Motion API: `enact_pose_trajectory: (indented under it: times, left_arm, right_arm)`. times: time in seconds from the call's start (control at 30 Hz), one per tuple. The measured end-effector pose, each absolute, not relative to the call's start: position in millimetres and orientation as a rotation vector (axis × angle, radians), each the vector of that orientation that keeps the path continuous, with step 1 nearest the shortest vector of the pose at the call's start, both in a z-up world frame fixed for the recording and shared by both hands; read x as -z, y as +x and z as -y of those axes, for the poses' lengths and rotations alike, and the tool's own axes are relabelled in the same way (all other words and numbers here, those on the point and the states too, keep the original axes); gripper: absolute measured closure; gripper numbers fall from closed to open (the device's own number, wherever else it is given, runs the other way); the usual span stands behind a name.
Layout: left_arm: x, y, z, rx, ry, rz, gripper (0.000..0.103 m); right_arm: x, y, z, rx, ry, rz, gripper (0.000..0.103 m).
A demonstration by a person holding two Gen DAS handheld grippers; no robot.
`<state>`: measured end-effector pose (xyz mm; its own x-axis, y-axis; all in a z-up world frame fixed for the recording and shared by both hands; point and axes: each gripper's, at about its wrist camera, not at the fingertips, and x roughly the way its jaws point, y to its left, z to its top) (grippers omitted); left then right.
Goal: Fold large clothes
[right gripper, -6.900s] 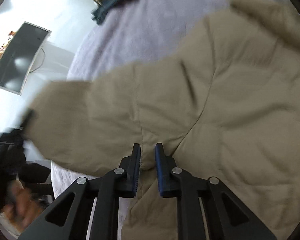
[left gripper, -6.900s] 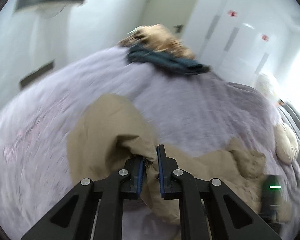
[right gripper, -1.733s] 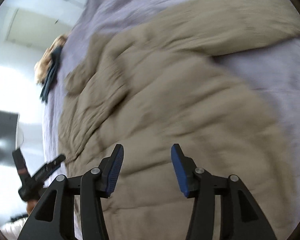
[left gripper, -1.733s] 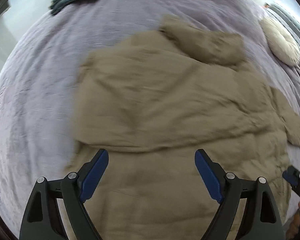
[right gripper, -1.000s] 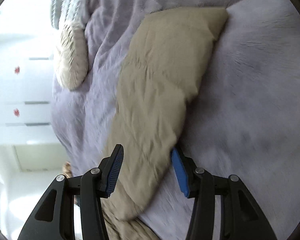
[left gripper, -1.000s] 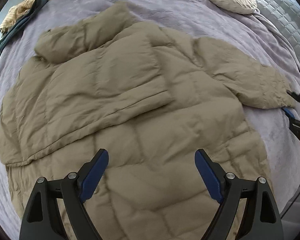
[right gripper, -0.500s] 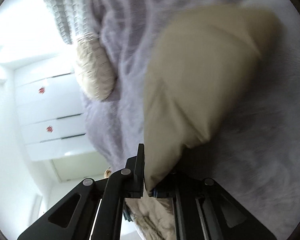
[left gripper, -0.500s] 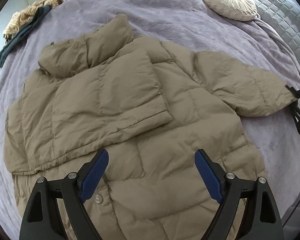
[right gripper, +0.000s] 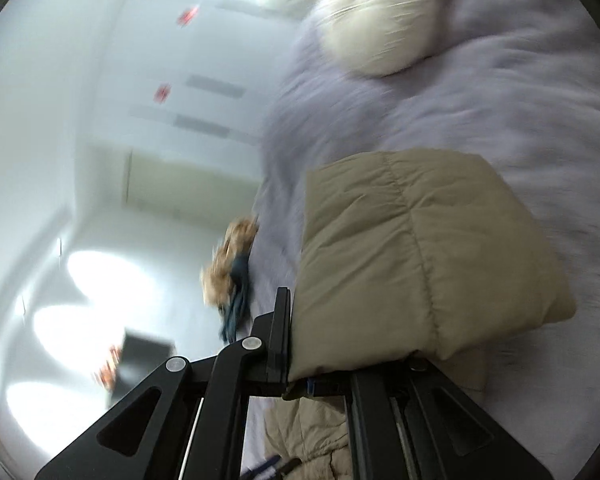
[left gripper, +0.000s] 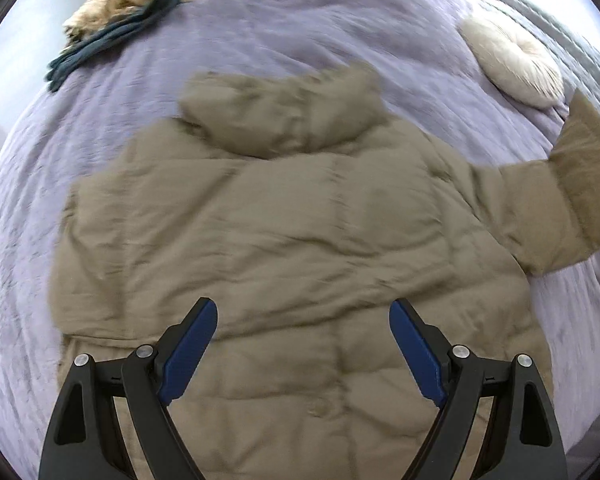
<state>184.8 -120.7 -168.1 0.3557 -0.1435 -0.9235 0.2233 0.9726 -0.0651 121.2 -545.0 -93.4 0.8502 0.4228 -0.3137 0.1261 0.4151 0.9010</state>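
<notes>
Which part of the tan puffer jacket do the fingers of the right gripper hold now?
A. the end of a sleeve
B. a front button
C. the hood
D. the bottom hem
A: in the right wrist view the right gripper is shut on the sleeve end of the tan puffer jacket, which is lifted off the purple bedspread.

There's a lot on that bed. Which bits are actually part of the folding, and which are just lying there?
Part of the job:
- tan puffer jacket
- its sleeve, pinched in the right gripper
- left gripper, open above the jacket

Just lying about:
- round cream cushion
- heap of brown and dark blue clothes
- purple bedspread
</notes>
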Motion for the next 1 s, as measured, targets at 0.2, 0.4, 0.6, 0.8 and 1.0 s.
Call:
enact_pose_trajectory:
  times: [0.2,0.4,0.6,0.8,1.0]
  left_arm:
    - [162,196,63,0.148,-0.01,-1.154,0.014]
    - [167,200,17,0.078,-0.047,-1.15,0.014]
    - [179,202,-1,0.072,-0.046,-1.138,0.014]
    - [190,209,3,0.103,-0.089,-1.157,0.014]
    - [190,219,15,0.119,-0.082,-1.14,0.014]
  right_arm:
    - [60,179,411,-0.337,0.752,-0.727,0.096]
    - [110,213,297,-0.341,0.523,-0.954,0.096]
    - [181,220,276,-0.254,0.514,-1.107,0.096]
    - [196,201,276,-0.199,0.609,-1.15,0.087]
    - [179,179,295,-0.173,0.717,-1.101,0.043]
